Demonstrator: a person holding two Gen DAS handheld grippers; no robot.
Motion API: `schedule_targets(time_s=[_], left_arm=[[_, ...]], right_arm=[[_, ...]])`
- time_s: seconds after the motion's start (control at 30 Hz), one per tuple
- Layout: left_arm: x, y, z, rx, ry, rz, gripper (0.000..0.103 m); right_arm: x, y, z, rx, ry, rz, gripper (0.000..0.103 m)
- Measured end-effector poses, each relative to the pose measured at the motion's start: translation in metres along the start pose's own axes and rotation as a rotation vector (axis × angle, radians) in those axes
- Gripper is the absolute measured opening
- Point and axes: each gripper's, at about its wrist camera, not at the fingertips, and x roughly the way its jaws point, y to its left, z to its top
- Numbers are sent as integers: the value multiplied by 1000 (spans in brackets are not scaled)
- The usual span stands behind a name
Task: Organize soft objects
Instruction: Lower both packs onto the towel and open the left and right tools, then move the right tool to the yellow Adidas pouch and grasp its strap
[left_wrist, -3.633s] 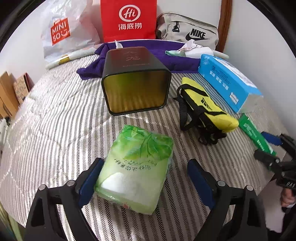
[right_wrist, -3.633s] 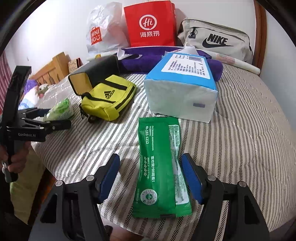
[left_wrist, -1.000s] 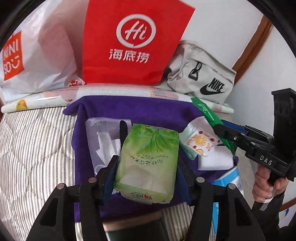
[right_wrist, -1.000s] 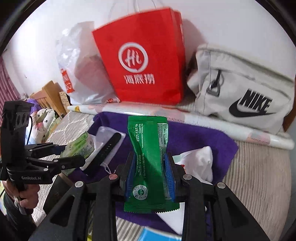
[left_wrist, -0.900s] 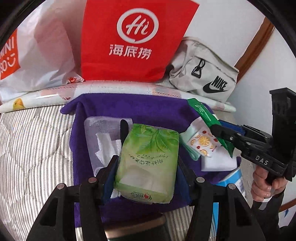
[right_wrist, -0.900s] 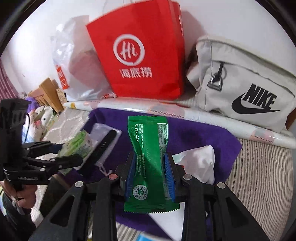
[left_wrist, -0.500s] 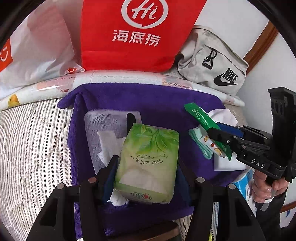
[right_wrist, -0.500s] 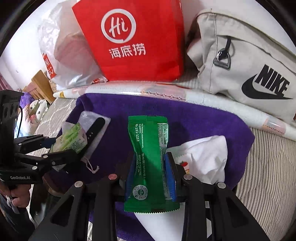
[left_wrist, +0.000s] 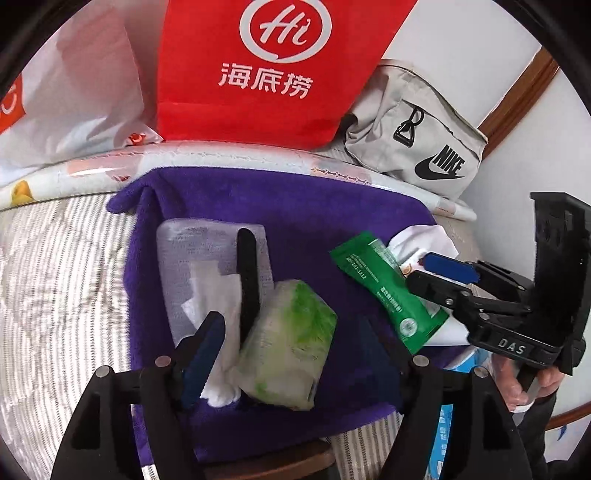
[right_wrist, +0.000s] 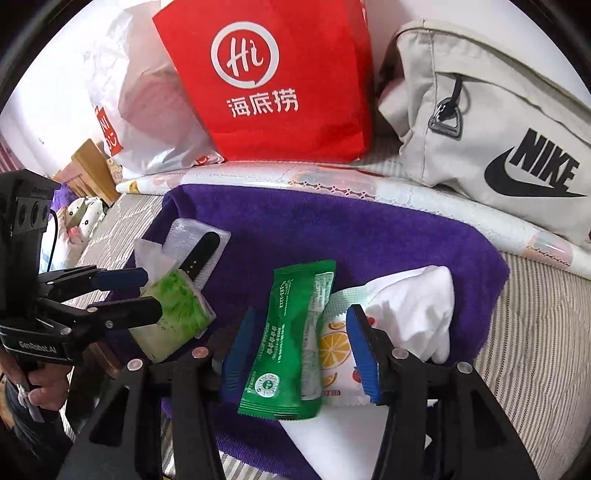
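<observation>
Lying lower centre on the purple towel (left_wrist: 317, 221), your light green tissue pack (left_wrist: 288, 343) sits loose between the left gripper (left_wrist: 291, 343), whose jaws are opening. The dark green packet (right_wrist: 291, 339) lies, apparently released, between your right gripper (right_wrist: 299, 350), also opening.

A white wall (left_wrist: 436, 44) rises behind the striped bed (left_wrist: 55, 280). Wooden trim (left_wrist: 517, 99) runs up its right side. Daylight falls evenly.

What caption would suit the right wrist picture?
Right gripper opening around a green sachet lying on the purple towel.
</observation>
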Motion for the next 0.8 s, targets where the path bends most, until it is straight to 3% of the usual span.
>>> schedule_targets(time_s=[0.37, 0.8], left_arm=[[-44, -10, -30, 11, -20, 8, 73], [-101, -28, -107, 33, -38, 41, 73]], right_arm=[[-54, 28, -25, -12, -57, -43, 52], [-127, 73, -112, 11, -96, 0, 54]])
